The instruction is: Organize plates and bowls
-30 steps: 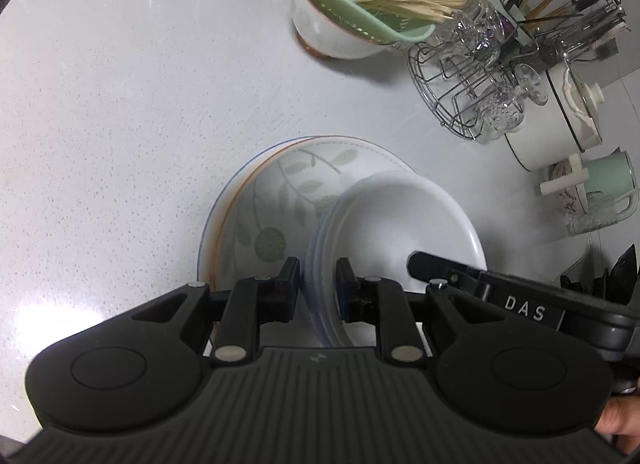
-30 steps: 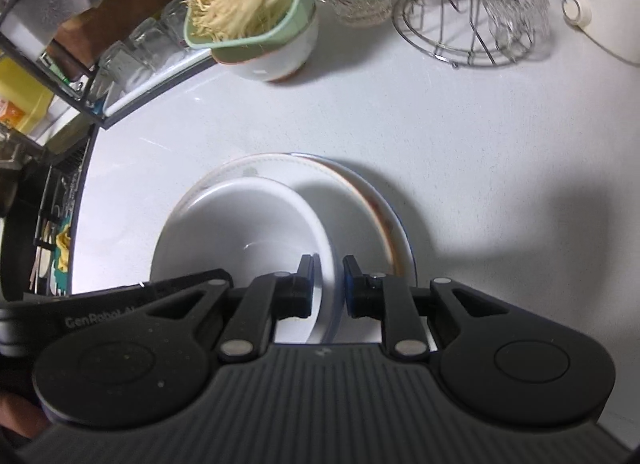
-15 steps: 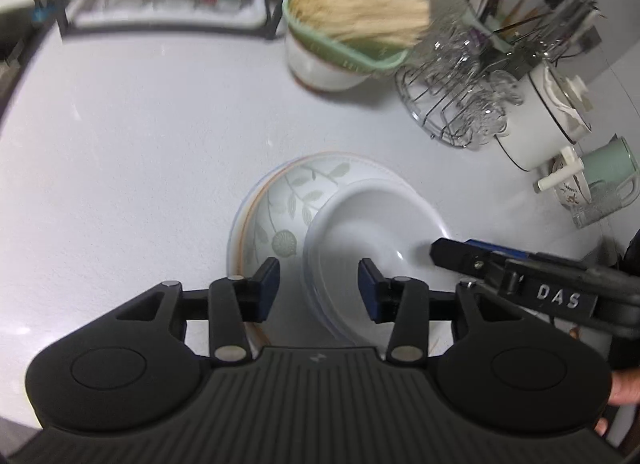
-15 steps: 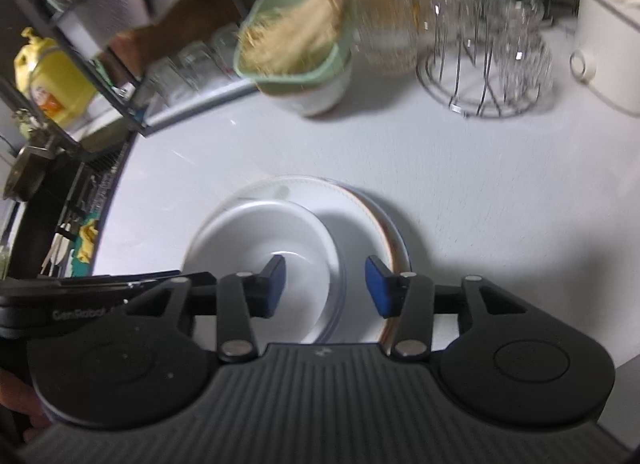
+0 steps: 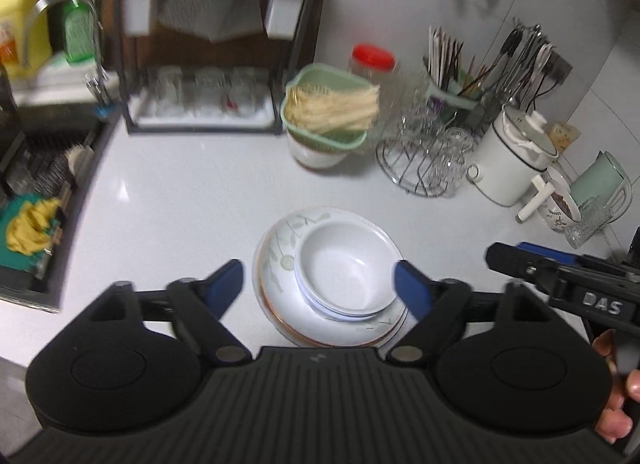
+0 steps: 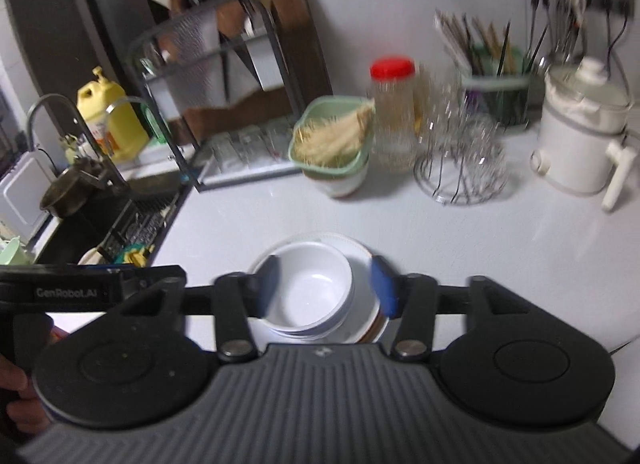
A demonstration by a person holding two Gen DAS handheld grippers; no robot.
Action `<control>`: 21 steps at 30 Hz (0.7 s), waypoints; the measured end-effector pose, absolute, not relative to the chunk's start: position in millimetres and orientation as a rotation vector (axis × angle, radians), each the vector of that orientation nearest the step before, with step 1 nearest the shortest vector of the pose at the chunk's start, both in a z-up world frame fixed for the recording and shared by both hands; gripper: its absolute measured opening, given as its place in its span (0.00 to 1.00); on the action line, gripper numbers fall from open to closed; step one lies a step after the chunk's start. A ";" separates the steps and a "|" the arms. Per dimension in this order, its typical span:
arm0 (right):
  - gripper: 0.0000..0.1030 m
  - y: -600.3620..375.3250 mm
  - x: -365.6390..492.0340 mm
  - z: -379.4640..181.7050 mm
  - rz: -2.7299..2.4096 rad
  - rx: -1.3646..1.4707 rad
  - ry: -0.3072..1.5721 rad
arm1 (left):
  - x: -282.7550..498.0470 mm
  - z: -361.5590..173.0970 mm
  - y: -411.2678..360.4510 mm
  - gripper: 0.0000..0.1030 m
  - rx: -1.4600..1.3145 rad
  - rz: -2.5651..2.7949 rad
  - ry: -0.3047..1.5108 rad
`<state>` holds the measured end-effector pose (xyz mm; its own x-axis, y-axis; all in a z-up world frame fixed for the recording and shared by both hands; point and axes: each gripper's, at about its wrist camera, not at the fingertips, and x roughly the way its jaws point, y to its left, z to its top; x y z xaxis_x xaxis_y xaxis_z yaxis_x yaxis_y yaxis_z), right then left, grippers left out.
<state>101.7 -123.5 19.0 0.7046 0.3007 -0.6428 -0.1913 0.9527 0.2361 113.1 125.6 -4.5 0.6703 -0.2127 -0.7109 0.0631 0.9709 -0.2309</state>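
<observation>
White bowls point(image 5: 345, 270) sit nested on a stack of leaf-patterned plates point(image 5: 280, 248) on the white counter. The same bowls point(image 6: 310, 290) and plates point(image 6: 366, 316) show in the right wrist view. My left gripper point(image 5: 319, 284) is open and empty, held above and back from the stack. My right gripper point(image 6: 326, 290) is open and empty, also raised above the stack. The right gripper's body point(image 5: 560, 276) shows at the right edge of the left wrist view.
A green basket of noodles on a white bowl point(image 5: 330, 124) stands behind the stack. A wire glass rack point(image 5: 424, 160), a white pot point(image 5: 512, 156), a mug point(image 5: 560, 204), a utensil holder point(image 5: 452, 76) and a dish rack point(image 5: 200, 64) line the back. The sink point(image 5: 36, 204) is at left.
Both grippers let go of the white bowls' rim, opened wide and pulled up and back. The bowls now rest on the plates.
</observation>
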 end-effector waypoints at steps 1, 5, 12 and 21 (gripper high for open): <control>0.81 -125.5 92.5 24.1 0.276 0.155 0.714 | 102.3 2.1 124.7 0.91 -0.186 -0.149 0.805; 0.86 -132.1 59.6 36.6 0.258 0.127 0.645 | 59.5 20.4 120.0 0.95 -0.148 -0.119 0.745; 0.86 -145.1 9.0 36.9 0.248 0.180 0.616 | -4.3 26.7 110.7 0.96 -0.112 -0.089 0.699; 1.00 -149.3 -39.1 28.2 0.197 0.158 0.549 | -55.2 12.9 107.9 0.96 -0.100 -0.061 0.704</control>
